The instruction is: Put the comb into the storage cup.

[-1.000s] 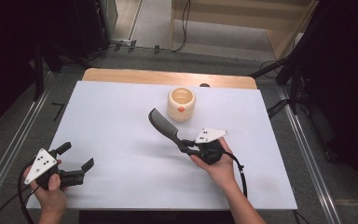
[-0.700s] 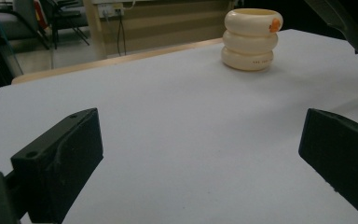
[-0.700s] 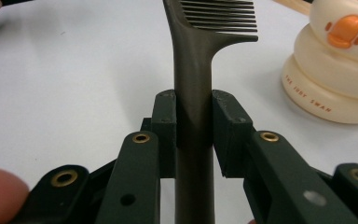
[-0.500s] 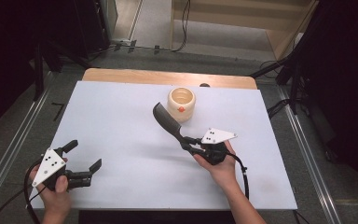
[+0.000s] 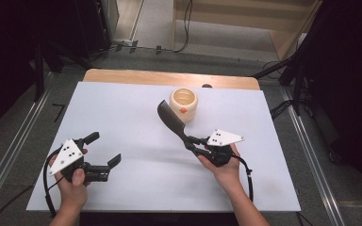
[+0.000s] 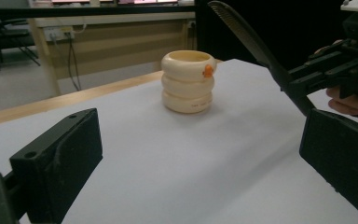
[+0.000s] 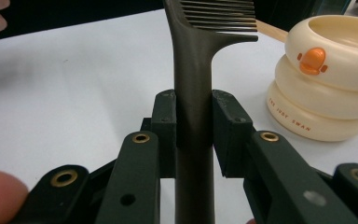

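Observation:
A black comb (image 5: 170, 119) is lifted off the white table, its handle clamped between the pads of my right gripper (image 5: 192, 142), which is shut on it. In the right gripper view the comb (image 7: 195, 79) stands upright between the two jaws, teeth toward the cup. A cream ringed cup (image 5: 183, 104) with an orange mark sits just beyond the comb head; the same cup (image 7: 328, 88) lies at the right, and the cup (image 6: 188, 81) appears mid-table in the left gripper view. My left gripper (image 5: 105, 149) hovers open at the front left with nothing between its jaws.
The white sheet (image 5: 122, 108) covers most of a wooden table whose far edge (image 5: 169, 77) shows behind it. Dark stands and cables ring the table. Metal rails run along both sides on the floor.
My left gripper has moved right and risen a little above the sheet. The right gripper has tilted the comb slightly more upright near the cup.

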`<action>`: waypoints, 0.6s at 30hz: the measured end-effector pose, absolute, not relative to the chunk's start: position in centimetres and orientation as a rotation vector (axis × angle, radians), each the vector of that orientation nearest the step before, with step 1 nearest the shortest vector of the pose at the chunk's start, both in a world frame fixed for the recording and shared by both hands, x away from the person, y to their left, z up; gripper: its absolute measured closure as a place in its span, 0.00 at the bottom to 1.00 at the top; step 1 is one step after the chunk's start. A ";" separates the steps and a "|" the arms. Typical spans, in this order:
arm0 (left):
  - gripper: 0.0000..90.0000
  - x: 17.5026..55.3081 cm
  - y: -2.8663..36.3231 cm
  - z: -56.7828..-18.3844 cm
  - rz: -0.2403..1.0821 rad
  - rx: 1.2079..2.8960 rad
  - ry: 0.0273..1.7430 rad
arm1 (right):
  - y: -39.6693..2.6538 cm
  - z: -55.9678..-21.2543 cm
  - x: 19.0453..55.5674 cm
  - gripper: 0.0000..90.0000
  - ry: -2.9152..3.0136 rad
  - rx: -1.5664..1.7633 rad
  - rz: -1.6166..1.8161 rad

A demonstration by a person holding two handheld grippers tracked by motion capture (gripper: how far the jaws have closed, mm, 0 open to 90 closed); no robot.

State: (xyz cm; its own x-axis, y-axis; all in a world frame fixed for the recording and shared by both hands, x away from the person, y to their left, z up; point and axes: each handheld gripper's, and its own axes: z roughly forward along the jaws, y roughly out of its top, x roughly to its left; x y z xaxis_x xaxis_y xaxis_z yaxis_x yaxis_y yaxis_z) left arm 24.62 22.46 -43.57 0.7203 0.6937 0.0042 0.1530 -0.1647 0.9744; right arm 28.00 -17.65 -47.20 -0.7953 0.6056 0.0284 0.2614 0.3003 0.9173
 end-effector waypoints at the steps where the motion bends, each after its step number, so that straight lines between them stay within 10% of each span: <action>1: 0.00 24.6 22.5 -43.6 0.549 1.700 0.682 | -17.6 -47.2 28.0 0.79 2.250 0.783 1.493; 18: 0.00 27.1 18.4 -42.1 0.448 1.649 0.641 | -17.6 -47.2 27.7 0.79 2.188 0.769 1.518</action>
State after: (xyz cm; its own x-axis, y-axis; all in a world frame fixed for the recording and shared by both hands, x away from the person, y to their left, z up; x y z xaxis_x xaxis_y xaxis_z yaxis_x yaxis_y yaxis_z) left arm 27.11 18.42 -42.15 0.7704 0.6345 -0.0622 0.1595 -0.0973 0.9824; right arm 27.65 -17.61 -47.16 -0.7837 0.6211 0.0088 0.2257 0.2715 0.9356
